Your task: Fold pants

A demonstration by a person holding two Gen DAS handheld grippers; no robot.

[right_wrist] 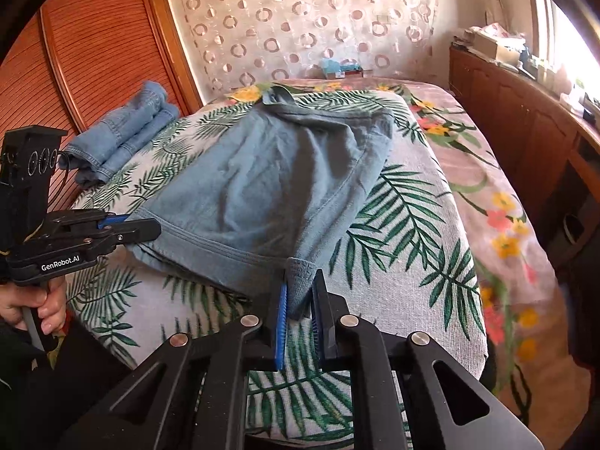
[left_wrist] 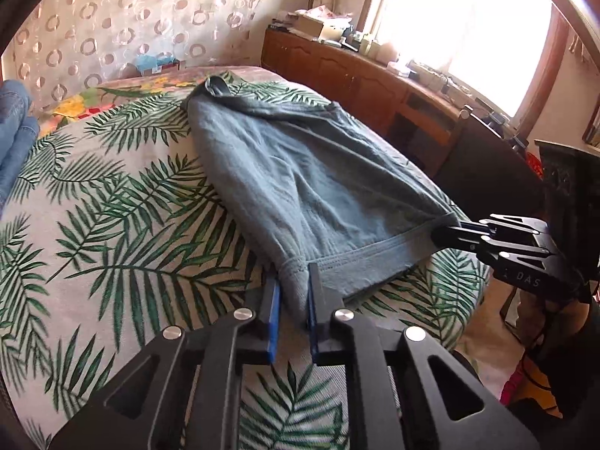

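Grey-blue pants [left_wrist: 300,172] lie flat on a bed cover with a palm-leaf print [left_wrist: 112,206], their stitched band along the near edge. In the left wrist view my left gripper [left_wrist: 293,277] is shut on the near left corner of that band, cloth bunched between the blue pads. My right gripper [left_wrist: 444,230] pinches the other corner at the right. The right wrist view shows the same pants [right_wrist: 270,180], with my right gripper [right_wrist: 301,281] shut on the near right corner. There my left gripper [right_wrist: 150,227] grips the left corner, and a hand [right_wrist: 33,303] holds its handle.
Folded blue jeans [right_wrist: 123,135] lie at the bed's far left. A wooden sideboard [left_wrist: 356,75] with clutter runs under the bright window on the right. A slatted wooden wardrobe [right_wrist: 93,37] stands on the left. A floral blanket [right_wrist: 487,187] covers the bed's right side.
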